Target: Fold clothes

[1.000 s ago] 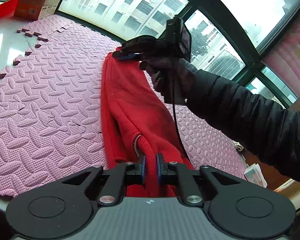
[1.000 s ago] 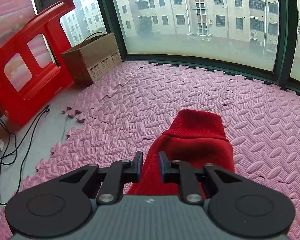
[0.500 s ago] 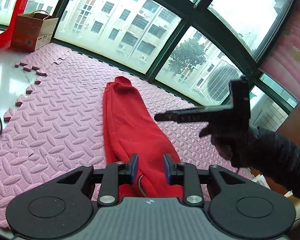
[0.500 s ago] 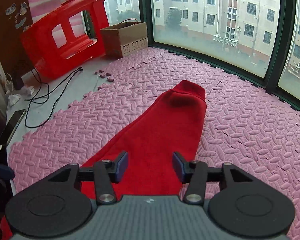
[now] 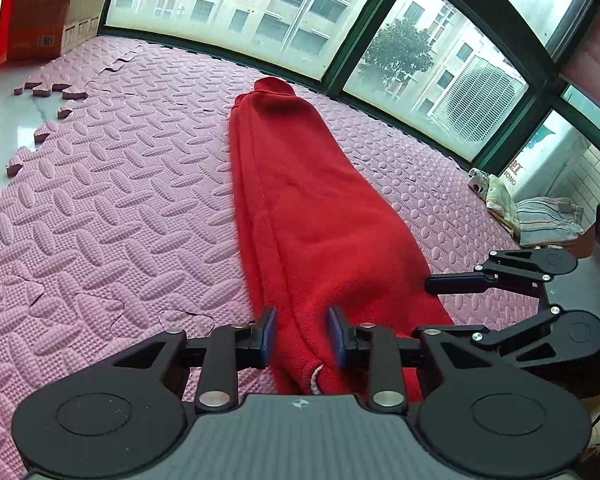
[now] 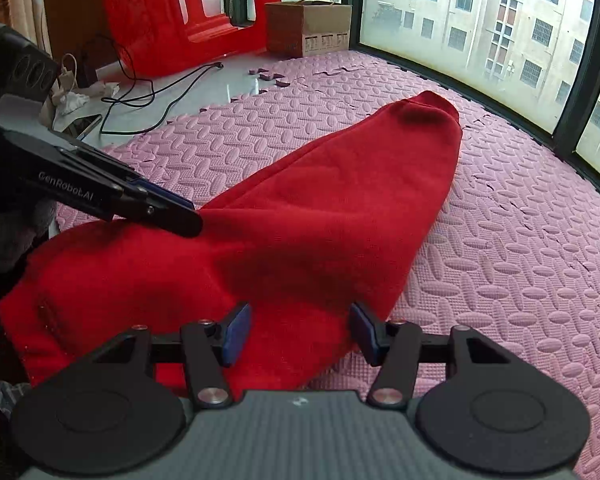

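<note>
Red garment lies lengthwise on the pink foam floor mat, folded into a long narrow strip running from bottom centre of the left wrist view toward the window frame at upper centre. Left gripper has its fingers parted around the near end of the garment, gripping nothing. Right gripper has its fingers spread wide over the garment's broad near edge, also holding nothing.

Surroundings: a cardboard box sits at upper left of the left view, just beside the mat's jagged edge. Folded cloths lie at centre right.

Change from one second ago: both grippers were clamped on the fabric, the right one at the far end; both have since let go and the right gripper has come back to the near end.

View differences: the right wrist view alone shows a red plastic stool on its side at upper left, black cables on bare floor, and the left gripper's fingers touching the garment's left side. Only the left view shows the right gripper side-on at centre right.
</note>
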Demonstrator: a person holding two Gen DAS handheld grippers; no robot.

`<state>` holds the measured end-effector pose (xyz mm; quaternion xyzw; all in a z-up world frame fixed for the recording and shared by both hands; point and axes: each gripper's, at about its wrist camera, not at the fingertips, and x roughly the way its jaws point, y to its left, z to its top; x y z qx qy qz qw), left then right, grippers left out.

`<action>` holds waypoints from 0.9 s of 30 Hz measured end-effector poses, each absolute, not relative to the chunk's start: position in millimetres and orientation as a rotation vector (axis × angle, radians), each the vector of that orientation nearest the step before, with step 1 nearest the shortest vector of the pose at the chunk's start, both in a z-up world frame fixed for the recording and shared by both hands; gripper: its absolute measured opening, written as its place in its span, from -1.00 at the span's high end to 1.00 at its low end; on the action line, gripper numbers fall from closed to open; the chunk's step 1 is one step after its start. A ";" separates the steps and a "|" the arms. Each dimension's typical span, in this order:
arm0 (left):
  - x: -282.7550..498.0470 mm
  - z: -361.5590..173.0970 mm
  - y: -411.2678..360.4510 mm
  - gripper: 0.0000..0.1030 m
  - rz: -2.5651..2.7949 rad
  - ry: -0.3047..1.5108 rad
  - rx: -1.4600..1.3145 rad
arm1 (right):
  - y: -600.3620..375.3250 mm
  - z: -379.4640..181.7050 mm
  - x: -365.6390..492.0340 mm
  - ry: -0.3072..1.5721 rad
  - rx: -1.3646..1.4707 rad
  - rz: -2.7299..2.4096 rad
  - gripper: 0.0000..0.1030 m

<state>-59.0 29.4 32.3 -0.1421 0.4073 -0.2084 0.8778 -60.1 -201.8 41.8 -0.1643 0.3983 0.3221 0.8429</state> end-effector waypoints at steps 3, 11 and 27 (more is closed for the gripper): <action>-67.9 47.1 30.4 0.42 -0.427 0.812 -0.298 | -204.5 60.7 -71.4 0.800 -0.319 0.699 -0.08; -110.6 71.6 28.5 -0.09 -0.391 0.789 -0.334 | -192.3 83.5 -94.4 0.768 -0.218 0.801 -0.08; -121.7 82.4 6.1 0.65 -0.503 0.877 -0.536 | -212.4 83.7 -110.8 0.748 -0.163 0.732 -0.09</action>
